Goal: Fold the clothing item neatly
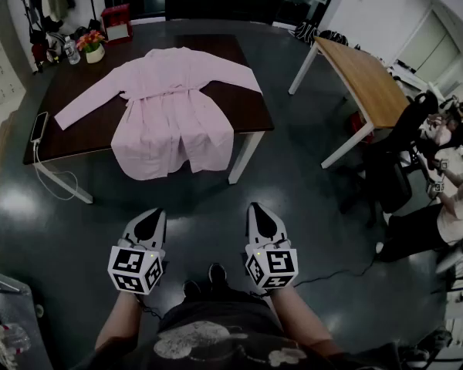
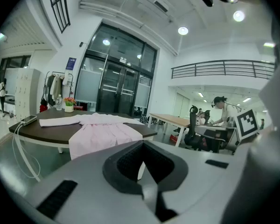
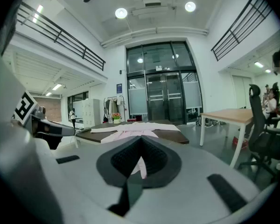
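Both grippers are held low in the head view, at about 6 o'clock, with the floor under them. The left gripper has its jaws pressed together with nothing between them, and the right gripper is closed and empty in the same way. Their tips point toward 12 o'clock, at the dark table.

The pink long-sleeved dress lies spread flat on that table, well apart from both pairs of jaws, at 12 o'clock from the left gripper and about 11 o'clock from the right. In each gripper view it shows beyond the closed tips, untouched.

Its long axis runs from 12 to 6 o'clock. The collar points to the far edge at 12, and the hem hangs over the near edge toward 6. One sleeve stretches out to about 8 o'clock, the other to about 3 o'clock.

A flower pot stands at the table's far corner, at 10 o'clock from the dress. A phone lies at the table's 9 o'clock end.
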{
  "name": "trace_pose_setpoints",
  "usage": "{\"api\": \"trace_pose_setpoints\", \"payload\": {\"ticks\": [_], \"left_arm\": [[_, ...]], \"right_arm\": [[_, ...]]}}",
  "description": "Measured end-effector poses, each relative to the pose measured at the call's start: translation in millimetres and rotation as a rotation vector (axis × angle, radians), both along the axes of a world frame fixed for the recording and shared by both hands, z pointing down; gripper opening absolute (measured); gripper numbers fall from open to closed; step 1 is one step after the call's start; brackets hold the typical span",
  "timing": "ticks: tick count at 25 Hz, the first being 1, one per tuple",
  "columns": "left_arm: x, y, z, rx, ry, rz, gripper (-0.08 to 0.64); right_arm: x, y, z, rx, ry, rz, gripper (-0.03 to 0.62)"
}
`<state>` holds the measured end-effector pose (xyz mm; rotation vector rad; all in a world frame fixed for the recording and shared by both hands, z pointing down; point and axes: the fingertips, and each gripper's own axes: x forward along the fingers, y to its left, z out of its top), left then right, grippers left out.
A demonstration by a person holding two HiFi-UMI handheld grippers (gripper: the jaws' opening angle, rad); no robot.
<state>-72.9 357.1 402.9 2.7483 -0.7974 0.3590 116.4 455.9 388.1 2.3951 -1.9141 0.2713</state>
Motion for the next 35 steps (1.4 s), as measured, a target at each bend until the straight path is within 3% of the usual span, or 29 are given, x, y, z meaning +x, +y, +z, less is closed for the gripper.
{"api": "trace_pose_setpoints", "payload": {"ticks": [20,29,35], "left_arm": [[-6,22,2,0.006,0.017,0.008,0.008],[12,24,4,0.052,0.017,0.025,0.008],[45,17,0,0.070,0.033,0.006,0.008]], "right_arm": [[-11,14,5,-0.004,-0.007,0.009,-0.009],[24,40,-2,0.068,-0.066,0.093,-0.009],[96,32,1,0.142,-0.162,0.137,-0.009]]}}
